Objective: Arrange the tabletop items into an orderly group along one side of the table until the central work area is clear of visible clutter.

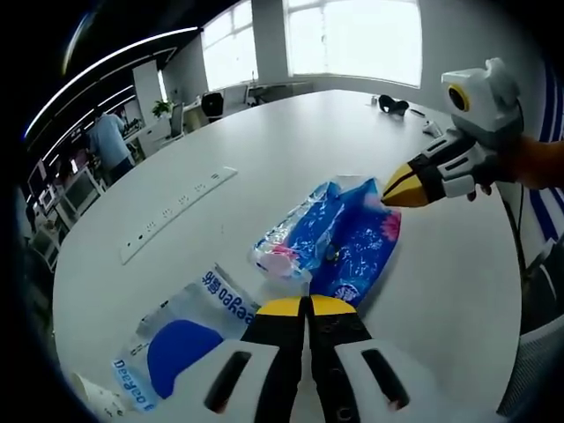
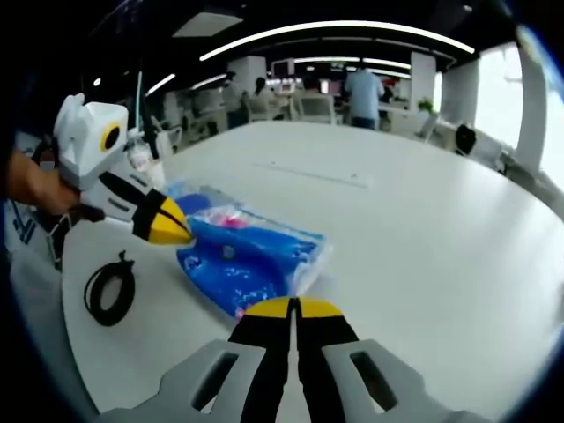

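Closed and empty, the left gripper (image 1: pixel 307 306) hovered just short of the crinkly blue plastic packet (image 1: pixel 339 238) on the white surface (image 1: pixel 264 141), which looked light, limp and slippery, best pinched at an edge, while the right gripper (image 2: pixel 293 307), also shut, held nothing.

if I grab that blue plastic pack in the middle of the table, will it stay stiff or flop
The blue plastic pack will probably flop: its film looks crinkled and it lies soft and uneven on the table. The glossy wrap may be slippery. It looks light for its size.
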`<state>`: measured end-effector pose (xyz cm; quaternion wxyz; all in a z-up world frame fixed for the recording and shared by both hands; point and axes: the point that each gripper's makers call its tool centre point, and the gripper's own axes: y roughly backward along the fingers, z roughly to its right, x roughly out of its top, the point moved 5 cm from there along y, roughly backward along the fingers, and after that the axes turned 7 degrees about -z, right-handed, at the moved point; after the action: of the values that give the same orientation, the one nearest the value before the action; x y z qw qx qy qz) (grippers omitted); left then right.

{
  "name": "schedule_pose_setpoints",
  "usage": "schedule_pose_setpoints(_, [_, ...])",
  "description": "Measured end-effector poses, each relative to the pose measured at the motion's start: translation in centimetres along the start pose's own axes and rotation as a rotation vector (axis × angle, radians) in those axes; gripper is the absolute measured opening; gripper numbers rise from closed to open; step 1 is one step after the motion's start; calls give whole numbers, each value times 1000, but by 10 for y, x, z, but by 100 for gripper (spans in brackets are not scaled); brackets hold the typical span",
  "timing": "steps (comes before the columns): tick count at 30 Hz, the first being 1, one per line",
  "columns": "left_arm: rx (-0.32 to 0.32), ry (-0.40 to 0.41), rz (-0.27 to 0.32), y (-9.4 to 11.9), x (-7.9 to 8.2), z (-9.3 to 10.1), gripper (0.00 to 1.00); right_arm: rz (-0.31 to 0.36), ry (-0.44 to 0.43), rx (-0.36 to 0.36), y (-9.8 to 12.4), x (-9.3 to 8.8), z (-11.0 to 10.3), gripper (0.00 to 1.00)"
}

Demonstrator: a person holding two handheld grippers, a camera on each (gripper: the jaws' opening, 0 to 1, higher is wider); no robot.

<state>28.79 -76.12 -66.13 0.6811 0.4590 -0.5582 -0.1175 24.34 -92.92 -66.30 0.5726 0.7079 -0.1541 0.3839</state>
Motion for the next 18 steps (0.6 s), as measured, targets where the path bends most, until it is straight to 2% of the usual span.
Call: schedule_pose_setpoints(18, [5, 6, -8, -9, 1, -3, 0, 1, 4, -7, -10, 0, 7, 0])
